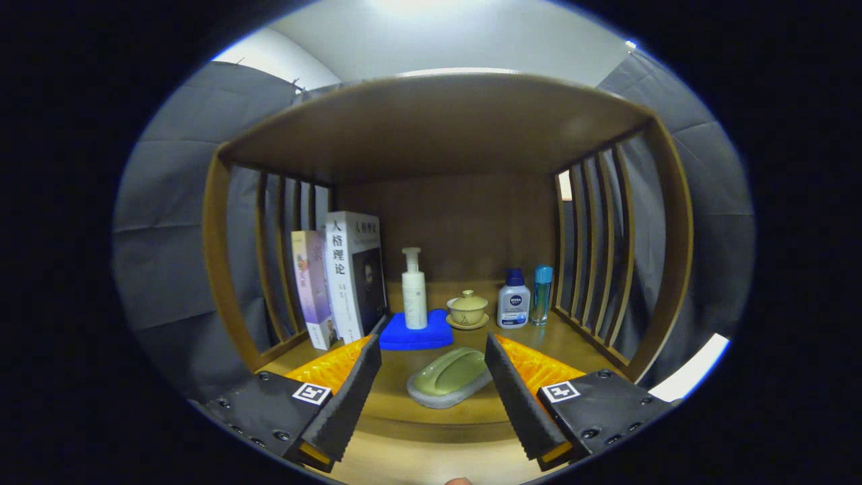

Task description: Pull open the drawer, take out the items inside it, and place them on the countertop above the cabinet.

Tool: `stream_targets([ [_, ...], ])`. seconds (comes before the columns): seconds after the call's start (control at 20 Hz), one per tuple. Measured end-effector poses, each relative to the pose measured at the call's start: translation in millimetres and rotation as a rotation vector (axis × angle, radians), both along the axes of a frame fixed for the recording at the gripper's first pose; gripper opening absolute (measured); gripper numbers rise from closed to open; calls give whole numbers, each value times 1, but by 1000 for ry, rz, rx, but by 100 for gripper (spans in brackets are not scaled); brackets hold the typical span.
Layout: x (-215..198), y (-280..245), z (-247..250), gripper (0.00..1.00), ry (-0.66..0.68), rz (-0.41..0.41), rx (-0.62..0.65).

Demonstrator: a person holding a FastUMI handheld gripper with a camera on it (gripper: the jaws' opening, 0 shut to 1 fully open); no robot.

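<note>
While my gripper (433, 350) hangs just in front of the wooden shelf unit (444, 121), its fingers stand wide apart with nothing pressed between them. Between the fingertips, resting on the countertop (438, 417), I see a green oblong item on a grey base (450, 385), lying flat and tilted a little toward the right finger; neither finger touches it from what I can tell. Beyond it, a white pump bottle (413, 289) stands upright on a blue cloth (416, 333). Just right of the cloth sits a small lidded green cup on its saucer (468, 310), then a white bottle with a blue cap (513, 300) and, just beside that, a slim clear-blue bottle (541, 294) near the slatted right side. Against the slatted left side two books (340, 286) stand upright, touching each other. I cannot see the drawer from this angle, so I cannot tell whether it stands open.
</note>
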State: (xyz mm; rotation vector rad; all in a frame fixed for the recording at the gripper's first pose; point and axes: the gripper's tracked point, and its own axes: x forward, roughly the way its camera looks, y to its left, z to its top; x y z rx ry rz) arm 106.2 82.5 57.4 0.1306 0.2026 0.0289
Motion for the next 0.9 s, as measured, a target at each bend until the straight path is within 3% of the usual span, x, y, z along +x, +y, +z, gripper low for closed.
stream_targets([
  [0.35,-78,9,31,98,-129,-3,-15],
  [0.9,-166,23,-11,98,-178,-35,-13],
])
